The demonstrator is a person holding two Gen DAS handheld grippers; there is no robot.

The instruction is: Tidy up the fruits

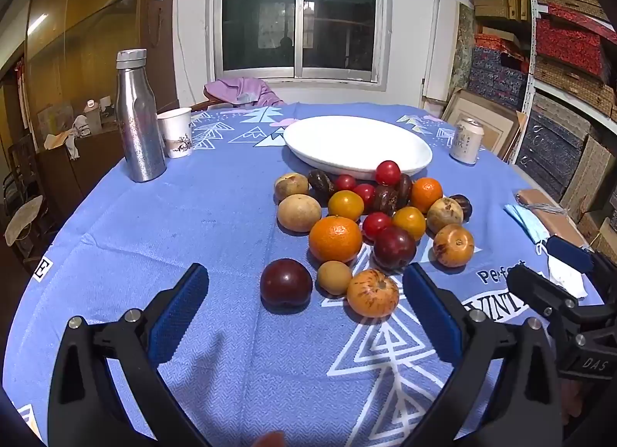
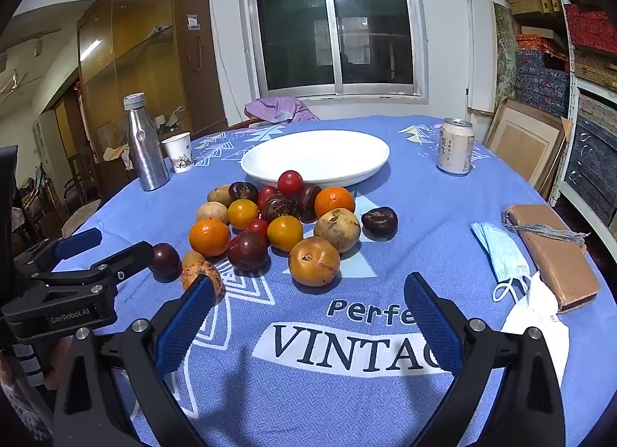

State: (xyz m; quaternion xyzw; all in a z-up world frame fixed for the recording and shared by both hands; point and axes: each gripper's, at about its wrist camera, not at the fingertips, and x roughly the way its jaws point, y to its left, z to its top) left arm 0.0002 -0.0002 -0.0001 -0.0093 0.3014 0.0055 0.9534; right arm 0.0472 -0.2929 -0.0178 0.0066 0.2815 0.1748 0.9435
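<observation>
l gripper (image 1: 304, 292): jaws wide, nothing between, above cloth near side of pile
r gripper (image 2: 308, 294): jaws wide, nothing held
fruits (image 1: 370, 223): heaped on blue tablecloth (image 1: 216, 215), just before white plate (image 1: 356, 146)

The blue tablecloth (image 2: 385, 215) is showing "Perfe" above "VINTA", both cut off by a finger. The left gripper (image 2: 73, 250) is bearing "GenRobot.AI" on its body; the right gripper (image 1: 547, 265) is showing "DAS".
</observation>
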